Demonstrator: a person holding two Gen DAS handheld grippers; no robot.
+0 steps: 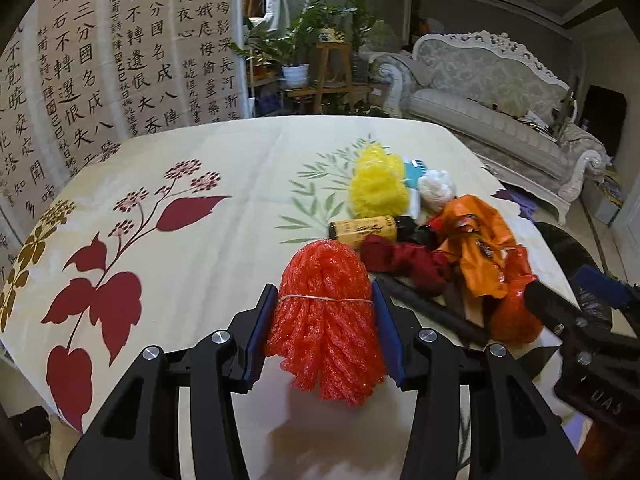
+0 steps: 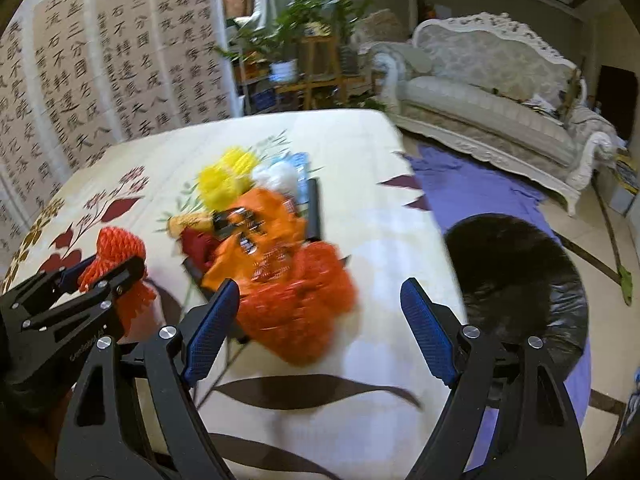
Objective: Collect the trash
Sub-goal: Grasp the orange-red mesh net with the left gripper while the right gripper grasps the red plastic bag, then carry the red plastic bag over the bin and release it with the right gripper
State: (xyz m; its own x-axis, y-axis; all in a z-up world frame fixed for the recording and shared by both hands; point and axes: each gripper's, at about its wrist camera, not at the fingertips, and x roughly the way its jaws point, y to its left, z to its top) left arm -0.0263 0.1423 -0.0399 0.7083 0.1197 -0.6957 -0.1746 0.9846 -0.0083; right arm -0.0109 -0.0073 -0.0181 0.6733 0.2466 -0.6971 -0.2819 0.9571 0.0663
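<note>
My left gripper [image 1: 324,294] is shut on a red foam-net bundle [image 1: 324,328] tied with white string, its blue pads pressing both sides just above the floral tablecloth [image 1: 180,240]. Right of it lies a trash pile: a yellow net [image 1: 378,188], a white ball [image 1: 438,188], a yellow-labelled bottle [image 1: 364,230], dark red cloth [image 1: 404,258] and an orange plastic bag [image 1: 484,248]. In the blurred right wrist view my right gripper [image 2: 320,292] stands open over the near end of the orange bag [image 2: 280,280], holding nothing. The left gripper [image 2: 108,270] with the red bundle [image 2: 120,248] appears at its left.
A black trash bag [image 2: 520,276] stands open on the floor past the table's right edge, on a purple cloth [image 2: 472,184]. A pale sofa [image 2: 492,92] is behind it. Potted plants [image 1: 304,40] and a calligraphy screen [image 1: 100,60] stand beyond the table's far side.
</note>
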